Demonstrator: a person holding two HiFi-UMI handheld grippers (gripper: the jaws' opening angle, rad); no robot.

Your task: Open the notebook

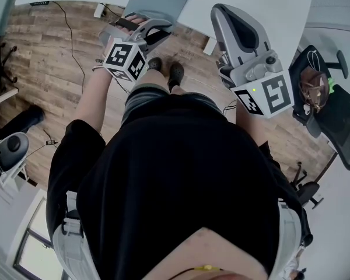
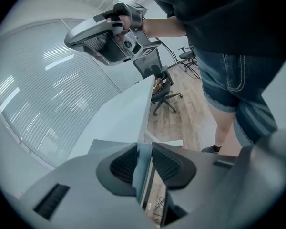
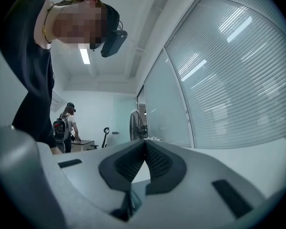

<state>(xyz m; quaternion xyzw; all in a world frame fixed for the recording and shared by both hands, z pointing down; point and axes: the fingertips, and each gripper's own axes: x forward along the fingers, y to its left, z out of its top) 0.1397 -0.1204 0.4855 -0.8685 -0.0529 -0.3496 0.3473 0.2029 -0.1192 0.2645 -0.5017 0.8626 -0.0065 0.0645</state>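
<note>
The left gripper point(image 2: 144, 149) is clamped on the edge of the grey-blue notebook point(image 2: 143, 173). In its own view a thin sheet of the cover runs edge-on between the two ribbed pads point(image 2: 126, 163), which stand only as far apart as that sheet. The rest of the notebook lies flat on the white table point(image 2: 119, 113), at the edge nearest the person. In the head view the notebook shows as a grey-blue slab at the top, with this gripper just below it.

The right gripper point(image 3: 144, 144) has its jaws together: the pad tips meet in a point and nothing sits between them. It is held well apart from the notebook, over the table to the right, and it faces a wall of window blinds point(image 3: 229, 66).

The person stands close against the table, and their black shirt point(image 1: 181, 179) fills most of the head view. Their dark shoes point(image 1: 166, 70) rest on the wooden floor point(image 1: 52, 57), where a thin cable point(image 1: 70, 34) trails. A black office chair point(image 1: 332, 121) with a brown bag point(image 1: 312, 89) on it stands to the right. A standing fan point(image 3: 136, 125) and a second person with a backpack point(image 3: 62, 128) show far back in the room.

Each gripper carries a cube point(image 1: 125, 60) with square black-and-white markers.
</note>
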